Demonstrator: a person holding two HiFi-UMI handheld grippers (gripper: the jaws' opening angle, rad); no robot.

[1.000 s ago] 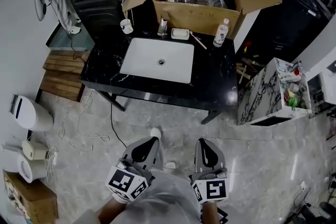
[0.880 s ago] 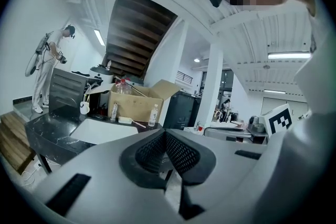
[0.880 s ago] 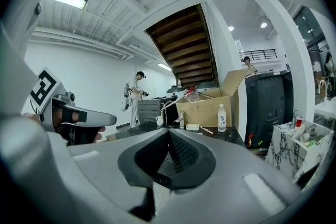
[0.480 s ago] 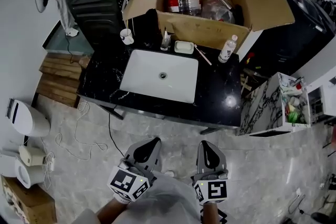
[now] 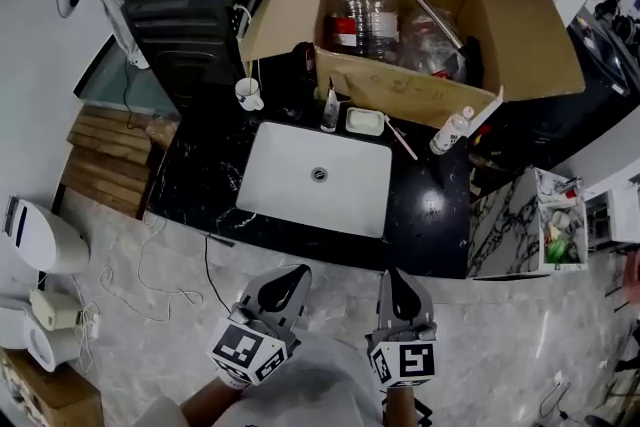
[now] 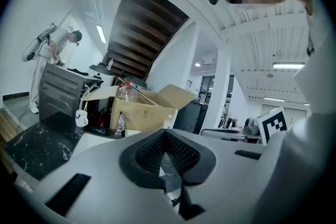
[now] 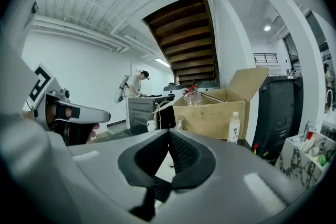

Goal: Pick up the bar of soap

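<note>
Two grippers, both with jaws pressed together on nothing, hang close in front of my body as I face the black counter. The bar of soap sits in its white dish well ahead of both sets of jaws, past the far rim of the sink and at the foot of the cardboard box. From here, I judge the main risk to be arriving with the jaws shut, which would shove the dish instead of taking the bar. A wet bar could also squirt out from between the pads. The approach is crowded: the faucet stands just left of the dish, a thin stick lies just right of it, and a small bottle beyond that could tip if a jaw swings wide. The left gripper points forward with its tip angled inward toward its partner. The right gripper aims nearly straight ahead at the counter's near edge. Both marker cubes sit back toward me, and neither gripper reaches over the counter yet.
</note>
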